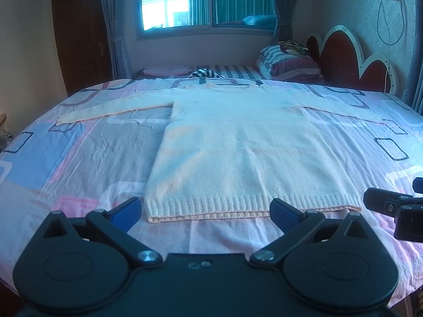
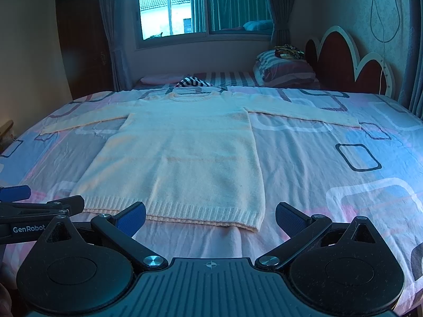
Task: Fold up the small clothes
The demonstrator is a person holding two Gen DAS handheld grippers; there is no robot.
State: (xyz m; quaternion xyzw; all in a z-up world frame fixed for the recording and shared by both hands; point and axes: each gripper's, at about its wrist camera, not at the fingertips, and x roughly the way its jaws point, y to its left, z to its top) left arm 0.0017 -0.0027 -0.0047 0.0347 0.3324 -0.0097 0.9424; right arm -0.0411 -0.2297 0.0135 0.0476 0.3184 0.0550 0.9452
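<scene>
Fingers of the left gripper [image 1: 205,212] and right gripper [image 2: 210,218] are spread wide, holding and touching nothing. Each hovers just short of the ribbed hem [image 1: 251,203] of the cream sweater [image 1: 246,145], which lies flat, sleeves outstretched, on the patterned bedsheet [image 1: 79,158]. Bare sheet borders the garment on both sides.

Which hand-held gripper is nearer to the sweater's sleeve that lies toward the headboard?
Right. The right hand-held gripper sits at the hem corner on that sleeve's side. The left hand-held gripper sits further along the hem of the sweater, toward the other sleeve.
</scene>
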